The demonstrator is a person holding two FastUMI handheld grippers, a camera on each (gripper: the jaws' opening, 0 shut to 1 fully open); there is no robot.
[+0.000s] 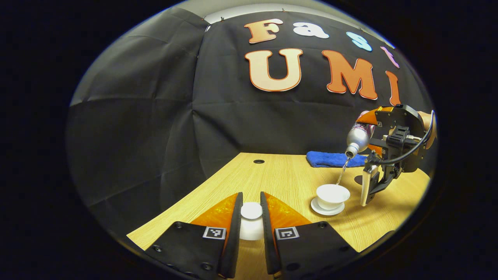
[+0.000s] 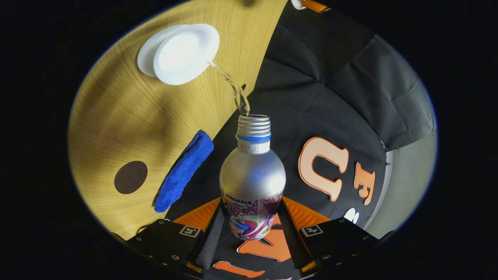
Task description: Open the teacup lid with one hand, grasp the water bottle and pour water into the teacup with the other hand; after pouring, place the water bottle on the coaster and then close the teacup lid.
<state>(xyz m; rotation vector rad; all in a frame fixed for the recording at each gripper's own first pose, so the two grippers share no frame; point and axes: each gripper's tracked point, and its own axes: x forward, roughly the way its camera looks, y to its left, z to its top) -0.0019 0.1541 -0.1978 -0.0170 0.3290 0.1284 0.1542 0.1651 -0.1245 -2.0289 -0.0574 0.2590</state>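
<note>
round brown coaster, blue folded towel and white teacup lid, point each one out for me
round brown coaster (image 2: 130,177): right gripper view, centre of its flat top.
blue folded towel (image 2: 183,171): right gripper view, middle of its upper surface.
white teacup lid (image 1: 251,210): left gripper view, top of its knob.

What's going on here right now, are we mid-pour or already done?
Mid-pour. The right gripper holds the silver water bottle tipped over, and a thin stream of water runs from its mouth into the open white teacup on its saucer. The left gripper holds the white teacup lid off to the side, low over the wooden table. The dark round coaster sits bare beside the blue cloth, waiting for the bottle.
</note>
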